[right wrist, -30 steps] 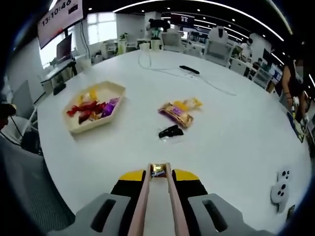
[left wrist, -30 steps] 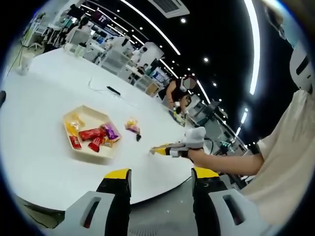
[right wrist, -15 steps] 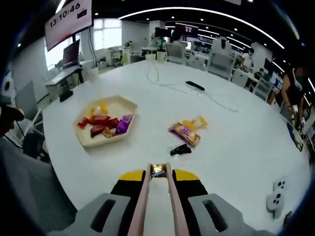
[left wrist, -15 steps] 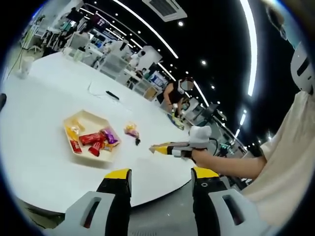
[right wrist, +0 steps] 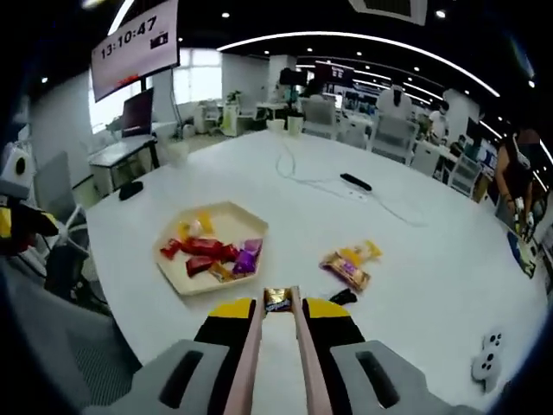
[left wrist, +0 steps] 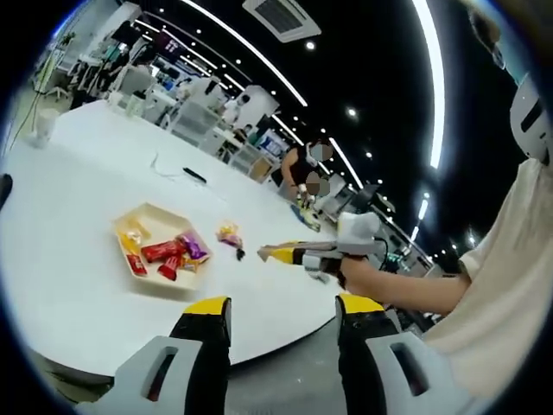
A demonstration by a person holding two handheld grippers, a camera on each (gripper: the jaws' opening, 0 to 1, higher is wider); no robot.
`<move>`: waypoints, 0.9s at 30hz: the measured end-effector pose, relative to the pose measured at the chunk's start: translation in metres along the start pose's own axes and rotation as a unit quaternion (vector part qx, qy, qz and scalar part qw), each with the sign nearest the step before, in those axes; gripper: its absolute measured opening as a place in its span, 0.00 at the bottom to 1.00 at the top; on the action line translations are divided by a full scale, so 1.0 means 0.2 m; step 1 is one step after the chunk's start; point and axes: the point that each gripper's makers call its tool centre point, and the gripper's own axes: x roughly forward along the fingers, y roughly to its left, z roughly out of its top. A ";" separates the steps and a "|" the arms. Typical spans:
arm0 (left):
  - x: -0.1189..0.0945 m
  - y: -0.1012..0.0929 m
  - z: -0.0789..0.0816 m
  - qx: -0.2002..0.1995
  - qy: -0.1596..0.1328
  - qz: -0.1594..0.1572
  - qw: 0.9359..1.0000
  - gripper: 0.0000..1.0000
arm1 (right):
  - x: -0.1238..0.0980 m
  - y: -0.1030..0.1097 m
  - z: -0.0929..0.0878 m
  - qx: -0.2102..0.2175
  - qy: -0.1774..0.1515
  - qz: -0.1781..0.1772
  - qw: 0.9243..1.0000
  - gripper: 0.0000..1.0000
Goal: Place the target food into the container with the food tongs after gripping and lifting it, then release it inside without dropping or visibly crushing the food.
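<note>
A beige hexagonal tray (right wrist: 226, 208) holds several wrapped snacks, red, yellow and purple. My right gripper (right wrist: 277, 309) is shut on pink food tongs (right wrist: 259, 363), and a small gold-wrapped candy (right wrist: 277, 299) is pinched at their tips, above the table's near edge. To the tray's right, yellow and purple snack packets (right wrist: 348, 264) and a small black packet (right wrist: 343, 296) lie loose on the white table (right wrist: 415, 259). The left gripper view shows the tray (left wrist: 161, 223), the packets (left wrist: 229, 233) and the right gripper with the tongs (left wrist: 298, 254) in a hand. My left gripper (left wrist: 283, 304) stands open, holding nothing.
A cable (right wrist: 298, 177) and a black remote (right wrist: 355, 181) lie on the far side of the table. A white controller (right wrist: 486, 364) sits near its right edge, and a cup (left wrist: 41, 126) at its far left. The person's sleeve (left wrist: 510, 285) is on the right. Desks and people stand behind.
In the left gripper view the right gripper with the tongs has risen and moved a little left, toward the tray. In the right gripper view the tray and packets sit nearer the tong tips.
</note>
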 end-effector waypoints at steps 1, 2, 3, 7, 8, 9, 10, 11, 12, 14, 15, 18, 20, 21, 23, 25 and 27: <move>-0.01 0.01 0.01 0.000 -0.002 0.001 1.000 0.48 | 0.01 0.03 0.03 -0.008 -0.003 0.003 1.000 0.20; -0.01 0.01 0.01 0.000 -0.002 0.002 1.000 0.48 | 0.01 0.05 0.04 -0.009 -0.005 0.007 1.000 0.20; -0.01 0.02 0.02 0.000 -0.004 0.002 1.000 0.48 | 0.02 0.07 0.06 -0.014 -0.009 0.010 1.000 0.20; -0.02 0.01 0.05 0.005 -0.008 0.001 1.000 0.47 | 0.04 0.07 0.11 -0.016 -0.017 0.014 1.000 0.20; -0.02 0.01 0.05 0.005 -0.009 0.002 1.000 0.47 | 0.04 0.07 0.12 -0.017 -0.019 0.014 1.000 0.20; -0.03 0.02 0.05 0.004 -0.011 0.002 1.000 0.47 | 0.04 0.07 0.13 -0.018 -0.020 0.014 1.000 0.20; -0.03 0.02 0.05 0.004 -0.012 0.002 1.000 0.48 | 0.03 0.07 0.15 -0.021 -0.023 0.014 0.999 0.20; -0.03 0.02 0.05 0.003 -0.012 0.002 1.000 0.48 | 0.03 0.07 0.16 -0.023 -0.024 0.013 0.999 0.20; -0.03 0.02 0.05 0.002 -0.013 0.003 1.000 0.48 | 0.03 0.07 0.17 -0.025 -0.026 0.012 0.999 0.20; -0.03 0.02 0.04 0.002 -0.013 0.004 1.000 0.48 | 0.02 0.07 0.19 -0.025 -0.029 0.012 0.999 0.20; -0.03 0.02 0.04 -0.001 -0.014 0.004 1.000 0.48 | 0.02 0.06 0.20 -0.028 -0.031 0.012 0.999 0.20; -0.03 0.02 0.04 -0.001 -0.015 0.004 1.000 0.48 | 0.02 0.08 0.23 -0.031 -0.037 0.014 0.999 0.20; -0.02 0.01 0.03 -0.001 -0.015 0.002 1.000 0.48 | 0.02 0.09 0.25 -0.032 -0.040 0.017 0.999 0.20; -0.02 0.01 0.03 -0.001 -0.015 0.002 1.000 0.48 | 0.02 0.10 0.26 -0.033 -0.042 0.017 0.998 0.20; -0.02 0.01 0.04 0.000 -0.015 0.001 1.000 0.48 | 0.02 0.11 0.28 -0.035 -0.045 0.020 0.998 0.20; -0.02 0.01 0.04 0.002 -0.015 0.000 1.000 0.48 | 0.03 0.13 0.31 -0.038 -0.049 0.023 0.998 0.20; -0.03 0.01 0.04 0.002 -0.016 0.000 1.000 0.48 | 0.03 0.15 0.33 -0.041 -0.053 0.027 0.997 0.20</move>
